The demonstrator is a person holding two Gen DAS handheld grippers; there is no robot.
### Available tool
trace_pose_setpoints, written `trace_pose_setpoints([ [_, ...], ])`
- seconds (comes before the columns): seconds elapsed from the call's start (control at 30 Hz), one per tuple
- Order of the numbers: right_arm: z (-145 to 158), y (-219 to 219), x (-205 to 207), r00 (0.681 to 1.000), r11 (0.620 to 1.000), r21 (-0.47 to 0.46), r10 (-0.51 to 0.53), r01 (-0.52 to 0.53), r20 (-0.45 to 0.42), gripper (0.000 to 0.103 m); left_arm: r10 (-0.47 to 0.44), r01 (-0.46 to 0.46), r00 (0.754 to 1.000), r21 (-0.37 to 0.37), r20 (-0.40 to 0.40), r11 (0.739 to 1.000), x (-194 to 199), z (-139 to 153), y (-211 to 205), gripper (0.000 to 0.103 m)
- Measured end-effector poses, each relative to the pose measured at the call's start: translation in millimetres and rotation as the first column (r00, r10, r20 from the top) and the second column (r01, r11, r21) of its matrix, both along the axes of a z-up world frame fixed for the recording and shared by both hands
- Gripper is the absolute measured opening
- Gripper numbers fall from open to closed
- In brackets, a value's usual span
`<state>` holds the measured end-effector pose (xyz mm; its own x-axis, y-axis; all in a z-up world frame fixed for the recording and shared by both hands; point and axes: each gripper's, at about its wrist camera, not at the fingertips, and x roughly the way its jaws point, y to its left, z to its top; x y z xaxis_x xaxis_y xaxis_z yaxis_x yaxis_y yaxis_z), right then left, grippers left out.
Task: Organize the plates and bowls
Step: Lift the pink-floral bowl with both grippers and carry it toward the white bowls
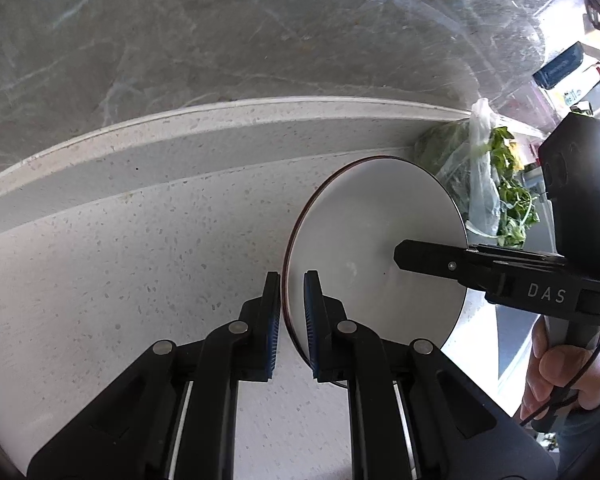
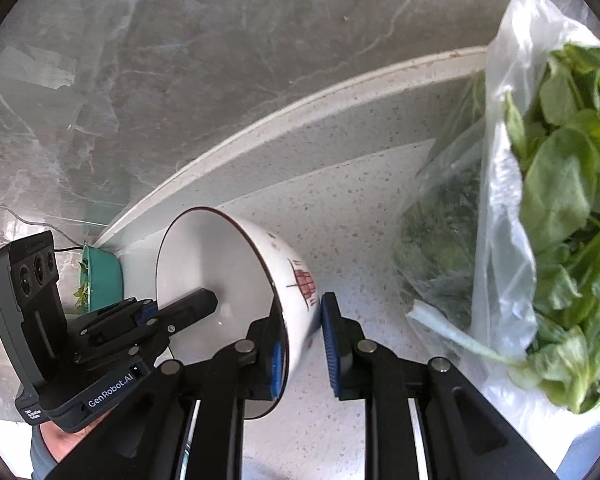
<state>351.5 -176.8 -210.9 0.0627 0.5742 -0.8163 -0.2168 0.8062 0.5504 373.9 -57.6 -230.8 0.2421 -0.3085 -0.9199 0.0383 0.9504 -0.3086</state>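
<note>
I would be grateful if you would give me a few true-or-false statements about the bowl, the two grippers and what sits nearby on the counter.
1. Both grippers hold the same white bowl with a dark rim. True: the left gripper and the right gripper pinch opposite sides of its rim.
2. The bowl's outside is plain white. False: a red drawing shows on its outer wall.
3. A clear plastic bag of leafy greens stands on the speckled white counter beside the bowl. True.
4. The bowl holds soup. False: its inside looks empty.
5. The left gripper's jaws stand wide open. False: they are closed on the rim.
</note>
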Motion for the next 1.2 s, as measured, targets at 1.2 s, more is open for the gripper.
trace_pose_setpoints([
  [1.2, 80.7, -67.8, -125.7, 0.993, 0.995, 0.089, 0.045, -0.054, 0.108, 0.025, -0.037, 0.04, 0.996, -0.039, 0.079, 0.998, -160.8, 111.8, -47.5, 0.01],
])
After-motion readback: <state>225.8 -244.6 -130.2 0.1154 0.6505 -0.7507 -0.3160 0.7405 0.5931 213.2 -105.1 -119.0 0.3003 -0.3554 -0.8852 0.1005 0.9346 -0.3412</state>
